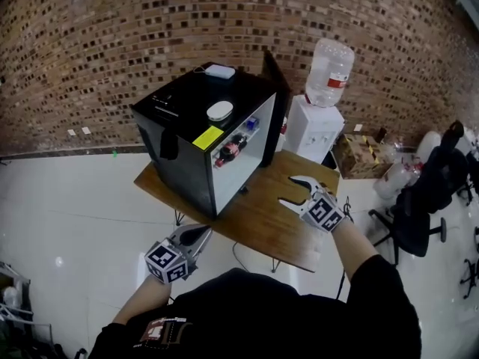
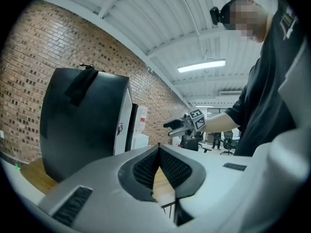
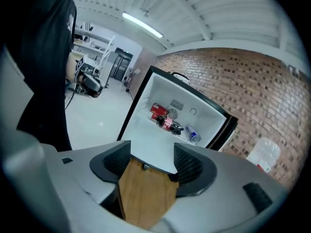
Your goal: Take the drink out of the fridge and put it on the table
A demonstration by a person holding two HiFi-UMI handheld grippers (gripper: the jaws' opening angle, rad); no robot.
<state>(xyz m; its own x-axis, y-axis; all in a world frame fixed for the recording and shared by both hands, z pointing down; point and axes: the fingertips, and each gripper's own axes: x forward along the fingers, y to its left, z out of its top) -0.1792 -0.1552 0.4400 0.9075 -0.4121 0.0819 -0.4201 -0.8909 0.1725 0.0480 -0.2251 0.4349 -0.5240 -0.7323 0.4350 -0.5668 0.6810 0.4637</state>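
The drinks lie on the shelf of the open fridge (image 3: 160,93), none yet taken: a red can (image 3: 158,110), a dark bottle with a red label (image 3: 171,124) and a blue-and-silver can (image 3: 193,134); which of them the task means cannot be told. The fridge (image 1: 187,137) stands on the wooden table (image 1: 254,219) with its door (image 1: 275,107) swung wide.

The right gripper (image 3: 151,161) hovers over the table in front of the opening; its jaws stand apart with only table and fridge floor showing between them, so it carries nothing. The left gripper (image 2: 159,152) hangs beside the table's near edge, by the fridge's black side wall (image 2: 82,125); its pads meet at the tips and clasp nothing.

Step in hand, as judged: the approach, with the door open and the reach into the cabinet not yet made. The next move calls for carrying the spread right jaws in above the shelf, aligning them across one drink, and closing before lifting it clear of its neighbours, which lie close together.

The right gripper view alone shows the interior in full. The head view gives only a slanted glimpse of the bottle (image 1: 228,151) but relates both grippers, right (image 1: 288,188) and left (image 1: 202,233), to the table, and shows the water dispenser (image 1: 318,118) behind. The left gripper view shows no drinks, only the right gripper (image 2: 168,128) from the side.
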